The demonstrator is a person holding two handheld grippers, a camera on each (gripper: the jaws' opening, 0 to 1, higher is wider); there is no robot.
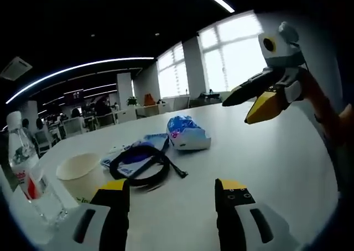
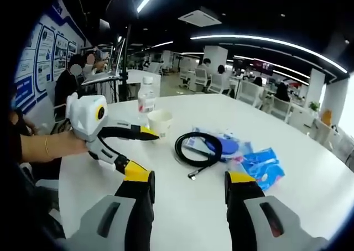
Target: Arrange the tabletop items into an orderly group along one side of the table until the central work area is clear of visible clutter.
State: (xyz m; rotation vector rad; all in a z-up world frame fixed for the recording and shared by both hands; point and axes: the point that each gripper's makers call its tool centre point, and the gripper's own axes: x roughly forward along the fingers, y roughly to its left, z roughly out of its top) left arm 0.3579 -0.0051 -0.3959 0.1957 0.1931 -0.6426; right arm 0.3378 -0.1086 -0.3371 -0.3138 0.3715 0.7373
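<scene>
On the white table (image 1: 276, 168) lie a coiled black cable (image 1: 138, 167) over a flat blue packet (image 1: 145, 147), and a blue-and-white wrapped pack (image 1: 187, 132) behind them. A paper cup (image 1: 80, 173) and a clear water bottle (image 1: 22, 165) stand at the left. My left gripper (image 1: 174, 193) is open and empty, just short of the cable. My right gripper (image 1: 237, 111) hovers open at the right, above the table. In the right gripper view the right gripper (image 2: 189, 187) is open before the cable (image 2: 199, 148), with the pack (image 2: 264, 167), cup (image 2: 159, 121) and bottle (image 2: 146, 99) beyond. The left gripper (image 2: 145, 150) stands open beside the cup.
A hand with a bracelet (image 2: 52, 146) holds the left gripper. A second white table with a stand on it (image 2: 119, 68) lies behind the bottle. Office desks, chairs and seated people fill the background. Bare tabletop (image 2: 182, 212) lies in front of my right jaws.
</scene>
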